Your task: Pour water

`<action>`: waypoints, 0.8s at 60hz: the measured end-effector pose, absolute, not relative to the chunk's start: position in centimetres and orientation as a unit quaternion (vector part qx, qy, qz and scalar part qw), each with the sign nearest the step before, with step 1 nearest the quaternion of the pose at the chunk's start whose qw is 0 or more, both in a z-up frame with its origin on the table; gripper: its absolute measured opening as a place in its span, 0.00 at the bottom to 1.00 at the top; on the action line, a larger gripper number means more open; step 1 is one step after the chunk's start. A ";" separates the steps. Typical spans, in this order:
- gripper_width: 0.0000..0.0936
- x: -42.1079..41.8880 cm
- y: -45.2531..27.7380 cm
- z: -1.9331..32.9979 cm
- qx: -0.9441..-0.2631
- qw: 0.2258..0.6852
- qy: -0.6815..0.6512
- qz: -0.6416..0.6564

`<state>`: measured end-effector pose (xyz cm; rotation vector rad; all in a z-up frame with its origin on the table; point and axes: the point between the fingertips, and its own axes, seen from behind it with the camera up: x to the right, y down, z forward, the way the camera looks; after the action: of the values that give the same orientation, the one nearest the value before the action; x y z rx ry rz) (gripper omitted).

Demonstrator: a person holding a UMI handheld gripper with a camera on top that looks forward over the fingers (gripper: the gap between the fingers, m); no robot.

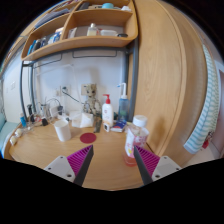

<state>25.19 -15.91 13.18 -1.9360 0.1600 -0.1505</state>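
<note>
the gripper (pixel 110 163) hangs over a wooden desk (pixel 50 148) with its two fingers spread wide apart, the magenta pads (pixel 80 159) facing each other across bare wood, and nothing held between them. just ahead of the right finger, touching or nearly touching its tip, stands a small clear bottle (pixel 131 145) with a white cap and an orange-red band low on its body; it rests on the desk by itself and is not between the fingers. a round red lid (pixel 88 137) lies flat on the desk beyond the gap between the fingers. further on, ahead of the left finger, stands a white cup (pixel 62 130). beyond the lid, a white bottle (pixel 107 110) and a tall pump bottle (pixel 123 104) stand upright near the back wall, with a small brown figure (pixel 89 100) just to their left. smaller items along the back edge of the desk at the far left are too small to tell apart. above everything runs a wooden shelf (pixel 85 42) holding several objects.
</note>
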 end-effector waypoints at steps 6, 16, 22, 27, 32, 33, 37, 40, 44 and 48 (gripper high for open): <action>0.89 28.9 -15.8 11.1 -0.823 0.558 0.074 -0.071; 0.90 32.4 -12.5 8.8 -0.815 0.571 0.074 -0.058; 0.90 33.4 -10.1 8.8 -0.802 0.591 0.073 -0.048; 0.87 33.7 -8.1 8.7 -0.794 0.603 0.060 -0.041; 0.66 33.8 -6.6 9.1 -0.781 0.621 0.052 -0.036; 0.59 33.9 -6.4 9.1 -0.778 0.625 0.054 -0.036; 0.51 34.3 -5.7 9.3 -0.769 0.635 0.059 -0.041; 0.49 34.3 -5.5 9.4 -0.766 0.640 0.052 -0.045; 0.45 34.2 -5.4 9.4 -0.765 0.640 0.050 -0.049; 0.41 34.2 -5.2 9.5 -0.764 0.641 0.046 -0.055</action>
<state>34.24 -5.23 9.49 -1.7415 0.1056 -0.1253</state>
